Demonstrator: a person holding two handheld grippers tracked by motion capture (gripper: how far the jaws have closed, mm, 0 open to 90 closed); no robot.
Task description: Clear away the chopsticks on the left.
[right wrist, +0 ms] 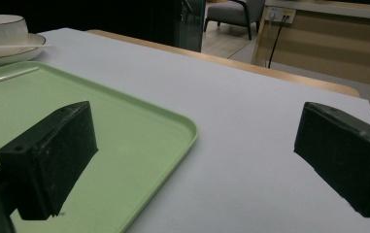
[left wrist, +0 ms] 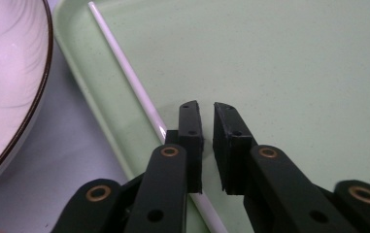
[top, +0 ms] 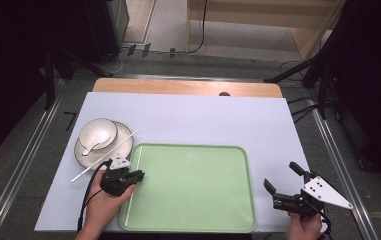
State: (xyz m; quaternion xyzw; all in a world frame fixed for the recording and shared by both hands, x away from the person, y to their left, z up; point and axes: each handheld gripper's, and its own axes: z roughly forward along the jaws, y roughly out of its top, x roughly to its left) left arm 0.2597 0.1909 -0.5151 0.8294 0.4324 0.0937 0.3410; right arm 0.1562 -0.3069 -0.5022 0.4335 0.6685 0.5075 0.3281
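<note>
- My left gripper (top: 137, 176) sits at the tray's (top: 193, 220) near-left corner, over its left rim; in the left gripper view (left wrist: 207, 121) its jaws stand almost closed with only a thin gap between them, and nothing is in that gap.
- The white rod (left wrist: 124, 68) runs just left of my left jaw, along the tray's (left wrist: 294, 73) left edge, passing under the jaw's base; I can't tell if it touches the jaw.
- From above, another thin white stick (top: 105, 155) lies slanted across the plate's (top: 84, 159) near-right side, one end on the table (top: 198, 115) left of my hand (top: 105, 202).
- The bowl (top: 98, 132) stands on the plate at the left, far from me, with a white spoon (top: 97, 142) in it.
- My right gripper (top: 283, 182) is at the tray's near-right side, over the table; in its own view (right wrist: 192, 165) the jaws are spread wide and hold nothing, the left jaw over the tray (right wrist: 124, 126), the right over bare table (right wrist: 250, 160).
</note>
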